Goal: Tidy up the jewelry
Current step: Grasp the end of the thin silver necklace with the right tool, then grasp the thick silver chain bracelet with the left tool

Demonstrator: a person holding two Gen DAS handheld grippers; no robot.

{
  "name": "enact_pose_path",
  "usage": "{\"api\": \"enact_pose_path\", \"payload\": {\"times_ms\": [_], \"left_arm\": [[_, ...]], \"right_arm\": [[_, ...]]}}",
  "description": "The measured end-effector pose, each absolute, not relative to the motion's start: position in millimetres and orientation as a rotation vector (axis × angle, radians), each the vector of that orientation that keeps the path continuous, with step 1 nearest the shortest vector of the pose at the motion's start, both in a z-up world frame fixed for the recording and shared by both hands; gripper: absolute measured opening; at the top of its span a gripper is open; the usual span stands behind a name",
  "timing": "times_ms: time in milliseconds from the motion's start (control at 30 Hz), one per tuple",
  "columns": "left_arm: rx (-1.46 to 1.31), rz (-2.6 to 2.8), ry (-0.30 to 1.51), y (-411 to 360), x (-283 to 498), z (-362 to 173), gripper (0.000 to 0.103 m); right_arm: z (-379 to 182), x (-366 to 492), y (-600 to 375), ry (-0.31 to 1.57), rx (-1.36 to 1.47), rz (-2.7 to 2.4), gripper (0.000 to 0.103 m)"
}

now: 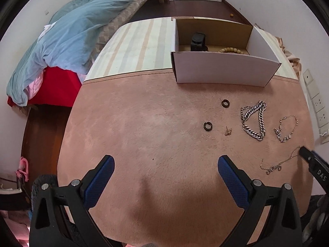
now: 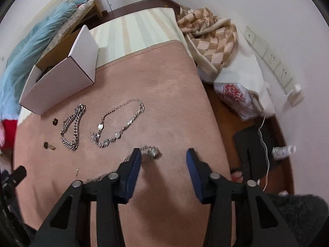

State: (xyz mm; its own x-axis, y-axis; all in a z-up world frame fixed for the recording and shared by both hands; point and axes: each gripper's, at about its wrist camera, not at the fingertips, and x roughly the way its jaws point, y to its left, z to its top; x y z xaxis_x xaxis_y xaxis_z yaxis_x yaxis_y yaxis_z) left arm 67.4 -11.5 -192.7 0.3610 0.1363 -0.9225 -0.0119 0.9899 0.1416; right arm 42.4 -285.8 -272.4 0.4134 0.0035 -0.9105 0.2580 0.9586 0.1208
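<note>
Left gripper [image 1: 166, 165] spread wide over the pink fleece blanket [image 1: 144, 123], blue pads bare, nothing between them; far off to its left, a blue duvet [image 1: 67, 35] heaped on a bed. Ahead and slightly right of the left gripper, two dark rings, one [image 1: 207, 126] nearer and one [image 1: 225, 103] farther, with a small gold earring [image 1: 290, 132] just right of the nearer ring. Farther ahead, a white cardboard box [image 1: 222, 70], open-topped, holding a black object [image 1: 198, 41] and a string of wooden beads [image 1: 232, 50]. To the right of the rings, a heavy silver curb chain [image 1: 254, 121] lying folded, then a thin bracelet with stones [image 1: 286, 128], then, nearer and at far right, a fine gold necklace [image 1: 279, 162] with one end at the tip of the right gripper's finger. Right gripper [image 2: 163, 154] likewise parted, low over the blanket, left finger touching or just beside a small sparkling pendant [image 2: 153, 152] on a fine chain; whether actually in contact, cannot tell. Ahead-left of it, the bracelet with stones [image 2: 118, 123] and the curb chain [image 2: 73, 126]; far right, a checked cloth [image 2: 207, 33] and a plastic bag [image 2: 236, 98]
</note>
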Motion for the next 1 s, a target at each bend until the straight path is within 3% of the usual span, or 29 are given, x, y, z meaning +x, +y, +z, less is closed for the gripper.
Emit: {"api": "enact_pose_path", "payload": {"times_ms": [33, 67, 500, 633, 700, 800, 900, 933, 1000], "left_arm": [[0.124, 0.094, 1.204, -13, 69, -195, 0.103], [0.127, 0.091, 1.209, -14, 70, -196, 0.103], [0.175, -0.156, 1.226, -91, 98, -209, 0.101], [0.236, -0.214, 1.260, -119, 107, -224, 0.071], [0.276, -0.227, 1.245, -131, 108, -226, 0.068], [0.272, -0.266, 1.243, -135, 111, -228, 0.052], [0.283, -0.307, 1.232, -141, 111, -225, 0.025], [0.279, -0.316, 1.234, -142, 112, -225, 0.008], [0.263, -0.334, 1.242, -141, 113, -225, 0.006]], "right_arm": [[-273, 44, -284, 1.133, 0.241, -0.166, 0.015], [-273, 44, -283, 1.121, 0.237, -0.168, 0.011], [-253, 35, -311, 1.058, 0.352, -0.189, 0.010], [-255, 34, -314, 1.068, 0.358, -0.192, 0.010], [-257, 33, -316, 1.073, 0.365, -0.197, 0.010], [-258, 32, -318, 1.078, 0.377, -0.199, 0.010], [-258, 33, -319, 1.078, 0.387, -0.197, 0.010], [-257, 33, -318, 1.077, 0.386, -0.196, 0.010], [-255, 33, -317, 1.076, 0.391, -0.187, 0.010]]}}
